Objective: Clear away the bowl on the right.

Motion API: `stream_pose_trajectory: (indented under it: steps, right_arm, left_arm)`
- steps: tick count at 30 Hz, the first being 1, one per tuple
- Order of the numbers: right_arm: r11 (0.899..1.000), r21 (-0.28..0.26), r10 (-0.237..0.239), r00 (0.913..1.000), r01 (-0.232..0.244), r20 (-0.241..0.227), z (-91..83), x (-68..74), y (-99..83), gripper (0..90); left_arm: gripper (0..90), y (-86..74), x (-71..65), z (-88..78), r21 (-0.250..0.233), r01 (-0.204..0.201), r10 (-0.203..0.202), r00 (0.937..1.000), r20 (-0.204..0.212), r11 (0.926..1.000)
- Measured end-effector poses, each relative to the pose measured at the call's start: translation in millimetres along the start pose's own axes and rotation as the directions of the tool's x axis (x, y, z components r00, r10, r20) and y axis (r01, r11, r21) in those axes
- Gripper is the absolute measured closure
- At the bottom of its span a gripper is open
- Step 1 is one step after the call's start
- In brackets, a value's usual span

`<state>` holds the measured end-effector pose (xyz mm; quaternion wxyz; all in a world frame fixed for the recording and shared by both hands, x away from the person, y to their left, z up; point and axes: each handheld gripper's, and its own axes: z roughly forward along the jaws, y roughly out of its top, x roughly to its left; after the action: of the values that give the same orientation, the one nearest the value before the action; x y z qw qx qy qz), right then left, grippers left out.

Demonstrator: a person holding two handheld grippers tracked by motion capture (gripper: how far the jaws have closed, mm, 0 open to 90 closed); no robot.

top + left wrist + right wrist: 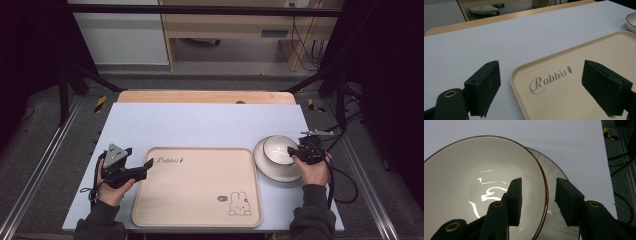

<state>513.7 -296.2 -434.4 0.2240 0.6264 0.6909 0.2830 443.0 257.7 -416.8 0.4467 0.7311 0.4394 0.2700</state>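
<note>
A white bowl (278,149) with a thin brown rim sits on a white plate (272,171) at the right side of the pale blue table (200,125), just to the right of a beige tray (200,190). The tray lies near the front edge of the table and carries the word "Rabbit" at its far left corner and a small rabbit drawing at its near right corner.

The right gripper (539,202) is at the bowl's right side, with one jaw inside the bowl and the other outside it, over the plate, so the bowl's wall stands between them. A narrow gap shows on each side of the rim, and the pads do not yet press on it.

The left gripper (541,87) sits at the tray's far left corner. Its jaws are spread wide, one over the bare table and one over the tray, with the tray's edge between them and nothing pinched.
</note>
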Motion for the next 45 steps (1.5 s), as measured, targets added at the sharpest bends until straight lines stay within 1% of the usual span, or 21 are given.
stream_pose_trajectory:
  steps: [5,6,7,8,9,12,15,17,19,20,21,26,28,31,34,35,38,39,40,43,45]
  right_arm:
    - [0.999,0.038,0.026,0.9996,-0.025,-0.012,2.6,-1.3,-0.7,65.7]
    - [0.998,0.05,0.036,0.999,-0.035,-0.026,3.4,-2.0,-0.9,67.1]
    - [0.998,0.052,0.039,0.9989,-0.038,-0.027,3.6,-2.0,-1.0,67.6]
    - [0.999,0.049,0.026,0.9994,-0.025,-0.023,4.4,-3.1,-1.4,68.1]
    - [0.999,0.049,0.026,0.9994,-0.025,-0.023,4.4,-3.1,-1.4,68.1]
    - [0.997,0.063,0.048,0.9985,-0.046,-0.027,5.3,-2.8,-1.3,70.9]
    - [0.997,0.067,0.043,0.9987,-0.041,-0.028,6.4,-4.1,-1.6,72.2]
    - [0.996,0.074,0.06,0.9976,-0.057,-0.034,6.6,-5.0,-1.1,73.9]
    - [0.996,0.073,0.058,0.9975,-0.055,-0.04,7.0,-5.9,-1.3,74.3]
    - [0.995,0.078,0.066,0.9969,-0.062,-0.043,7.2,-5.7,-1.3,74.8]
    - [0.993,0.084,0.085,0.9949,-0.081,-0.054,7.5,-5.3,-1.0,75.4]
    - [0.993,0.087,0.085,0.9945,-0.08,-0.061,9.0,-5.6,-1.2,77.1]
    - [0.991,0.092,0.104,0.9925,-0.098,-0.063,8.7,-5.3,-0.8,77.5]
    - [0.991,0.091,0.107,0.9918,-0.1,-0.069,8.7,-6.5,-1.1,77.9]
    - [0.992,0.088,0.1,0.9929,-0.094,-0.065,9.2,-7.3,-1.3,78.1]
    - [0.989,0.094,0.123,0.9899,-0.116,-0.07,8.6,-6.4,-0.7,78.3]
    - [0.989,0.091,0.121,0.9904,-0.114,-0.067,9.0,-6.9,-1.0,78.5]
    - [0.988,0.092,0.129,0.989,-0.123,-0.071,8.7,-6.6,-0.7,78.7]
    - [0.989,0.091,0.121,0.9905,-0.115,-0.066,9.0,-7.4,-1.1,78.9]
    - [0.986,0.092,0.143,0.9871,-0.137,-0.071,8.4,-7.4,-0.5,79.5]
    - [0.986,0.091,0.143,0.9872,-0.137,-0.07,8.4,-7.4,-0.5,79.6]
  left_arm:
    - [15.2,0.1,0.2,-0.3,-0.001,0.002,-0.002,1.0,0.001,1.0]
    - [15.3,0.2,0.1,-0.3,-0.001,0.002,-0.002,1.0,0.001,1.0]
    - [15.3,0.2,0.0,-0.1,-0.001,0.002,-0.002,1.0,0.0,1.0]
    - [15.3,0.1,0.1,0.0,0.0,0.001,-0.001,1.0,0.0,1.0]
    - [15.3,0.1,0.1,0.0,0.0,0.001,-0.001,1.0,0.0,1.0]
    - [15.3,0.1,0.0,0.2,0.002,0.0,0.0,1.0,-0.001,1.0]
    - [15.3,0.0,0.1,0.4,0.003,0.0,0.0,1.0,-0.001,1.0]
    - [15.3,-0.1,0.3,0.5,0.003,0.0,0.0,1.0,-0.002,1.0]
    - [15.3,-0.2,0.3,0.6,0.004,0.0,0.0,1.0,-0.002,1.0]
    - [15.3,-0.2,0.3,0.7,0.004,0.0,0.0,1.0,-0.003,1.0]
    - [15.3,-0.3,0.2,0.9,0.004,-0.001,0.001,1.0,-0.002,1.0]
    - [15.3,-0.4,0.1,1.1,0.007,-0.001,0.001,1.0,-0.002,1.0]
    - [15.4,-0.4,0.3,0.9,0.005,0.0,0.0,1.0,-0.003,1.0]
    - [15.4,-0.4,0.3,1.0,0.007,0.0,0.0,1.0,-0.003,1.0]
    - [15.4,-0.4,0.1,1.3,0.008,0.0,0.0,1.0,-0.003,1.0]
    - [15.4,-0.6,-0.1,1.6,0.008,0.0,0.0,1.0,-0.002,1.0]
    - [15.3,-0.6,-0.3,1.8,0.008,0.0,0.0,1.0,-0.002,1.0]
    - [15.3,-0.6,-0.2,1.8,0.008,0.0,0.0,1.0,-0.002,1.0]
    - [15.4,-0.6,-0.2,1.7,0.008,0.0,0.0,1.0,-0.002,1.0]
    - [15.4,-0.6,-0.3,1.9,0.008,0.0,0.0,1.0,-0.002,1.0]
    - [15.4,-0.6,-0.3,1.9,0.009,0.0,0.0,1.0,-0.002,1.0]
